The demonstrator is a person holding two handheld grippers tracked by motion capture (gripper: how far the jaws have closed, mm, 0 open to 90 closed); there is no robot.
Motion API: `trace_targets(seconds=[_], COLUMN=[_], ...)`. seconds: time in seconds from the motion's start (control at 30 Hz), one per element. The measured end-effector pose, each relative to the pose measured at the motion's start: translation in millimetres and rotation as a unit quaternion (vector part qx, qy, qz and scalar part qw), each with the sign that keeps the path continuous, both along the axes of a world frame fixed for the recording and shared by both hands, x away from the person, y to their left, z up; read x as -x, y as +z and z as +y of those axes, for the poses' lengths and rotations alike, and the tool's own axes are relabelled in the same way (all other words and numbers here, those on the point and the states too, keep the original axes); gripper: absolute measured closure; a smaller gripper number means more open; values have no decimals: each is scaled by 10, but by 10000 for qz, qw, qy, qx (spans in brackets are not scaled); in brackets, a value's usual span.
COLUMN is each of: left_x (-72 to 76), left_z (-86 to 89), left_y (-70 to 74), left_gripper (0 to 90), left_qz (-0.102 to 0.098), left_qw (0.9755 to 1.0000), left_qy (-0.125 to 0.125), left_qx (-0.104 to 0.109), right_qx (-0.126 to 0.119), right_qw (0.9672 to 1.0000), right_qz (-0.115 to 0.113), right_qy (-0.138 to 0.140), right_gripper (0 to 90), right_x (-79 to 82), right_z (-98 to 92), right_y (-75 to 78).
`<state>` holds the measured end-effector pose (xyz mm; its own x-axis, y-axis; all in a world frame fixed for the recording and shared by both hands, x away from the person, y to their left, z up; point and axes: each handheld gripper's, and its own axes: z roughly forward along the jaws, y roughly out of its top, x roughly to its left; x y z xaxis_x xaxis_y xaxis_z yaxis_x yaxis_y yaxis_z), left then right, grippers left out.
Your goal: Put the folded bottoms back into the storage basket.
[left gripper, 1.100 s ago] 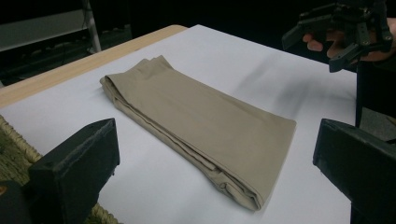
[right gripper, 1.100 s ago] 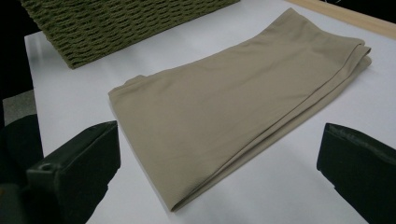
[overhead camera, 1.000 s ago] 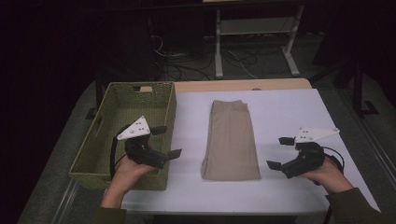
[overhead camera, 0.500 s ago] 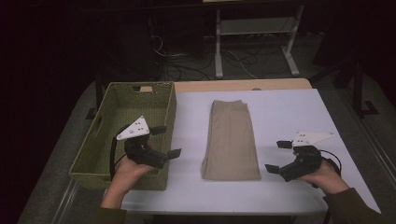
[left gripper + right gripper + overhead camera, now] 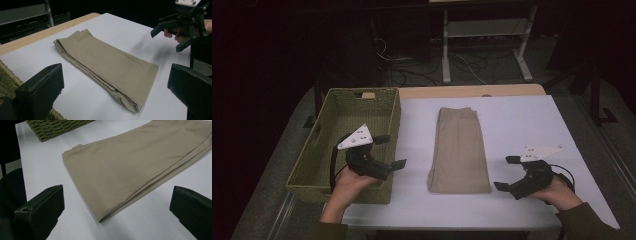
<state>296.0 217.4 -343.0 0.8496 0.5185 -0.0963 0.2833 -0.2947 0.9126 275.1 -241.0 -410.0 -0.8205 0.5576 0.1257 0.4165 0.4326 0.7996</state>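
Note:
A folded pair of tan trousers (image 5: 459, 150) lies lengthwise in the middle of the white table (image 5: 522, 125); it also shows as tan trousers (image 5: 105, 65) in the left gripper view and tan trousers (image 5: 135, 162) in the right gripper view. My left gripper (image 5: 390, 151) hovers open over the right wall of the green wicker basket (image 5: 324, 145), pointing at the trousers. My right gripper (image 5: 507, 172) stands open near the table's front right, just right of the trousers' near end, with nothing between its jaws. The right gripper (image 5: 172, 33) appears far off in the left gripper view.
The wicker basket (image 5: 57, 127) stands on the table's left side. A wooden strip (image 5: 467, 91) runs along the far table edge. Behind it are a white metal frame (image 5: 484, 35) and cables on the floor. Bare table lies right of the trousers.
My right gripper has moved down and toward the near end of the trousers. The left gripper has stayed over the basket wall.

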Motion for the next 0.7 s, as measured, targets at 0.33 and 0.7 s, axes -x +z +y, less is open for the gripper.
trace_targets(seconds=[0.33, 0.7], left_x=[-2, -4], left_z=[0, -3], left_y=[-1, -1], left_gripper=[8, 11], left_qz=[17, 28], left_qw=[10000, 10000], left_qy=[19, 37], left_qx=[0, -33], right_qx=[119, 409], right_qw=[9999, 9986], right_qz=[89, 155], right_qy=[82, 300], right_gripper=[0, 2], right_x=[6, 32], right_z=[28, 120], right_y=[-66, -150])
